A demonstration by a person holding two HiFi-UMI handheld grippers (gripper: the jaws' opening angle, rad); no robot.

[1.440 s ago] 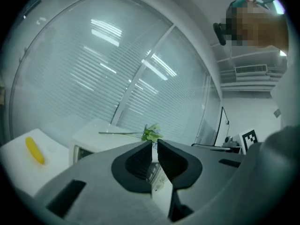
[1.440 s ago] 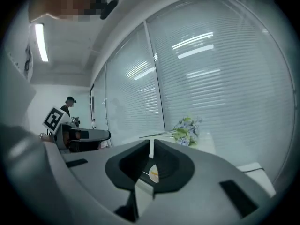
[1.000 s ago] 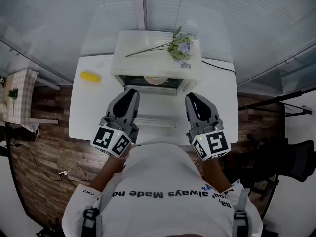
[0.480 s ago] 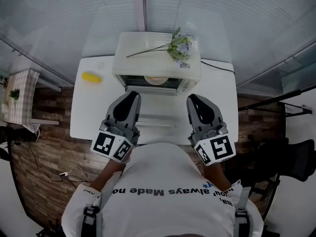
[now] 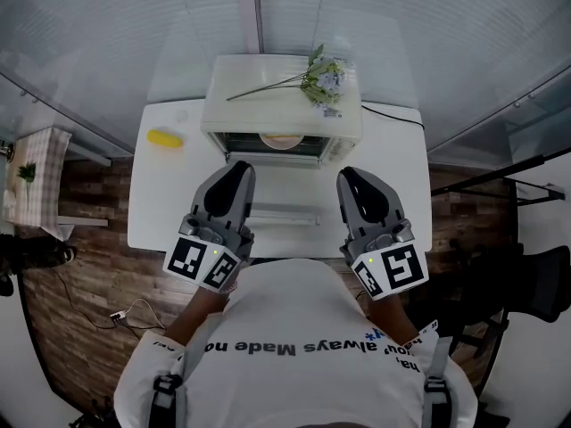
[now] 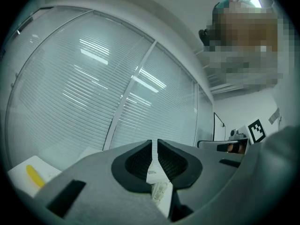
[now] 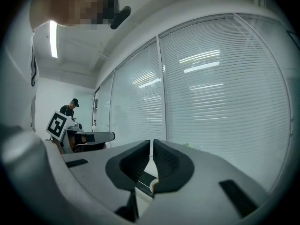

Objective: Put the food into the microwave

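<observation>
Glass walls with slatted blinds enclose a white table [image 5: 169, 203] on a wood floor.

1. Appliance: the microwave [image 5: 284, 96] stands at the table's far edge with its door [image 5: 281, 190] folded down toward the person. A flower sprig [image 5: 312, 80] lies on its roof.
2. Contents: a plate [image 5: 281, 140] carrying something pale sits inside the cavity; what the food is cannot be made out.
3. Outside: a yellow item [image 5: 164, 138] lies on the table just left of the microwave, well apart from both tools.
4. Tools: left gripper [image 5: 234, 169] and right gripper [image 5: 352, 176] hover over the near table edge, each with its jaws drawn almost together on nothing.
5. Handling, judged: the yellow item looks light, soft and easily bruised; take it mid-length with mild pressure. The plate is likely rigid and slick; take it by the rim.
</observation>
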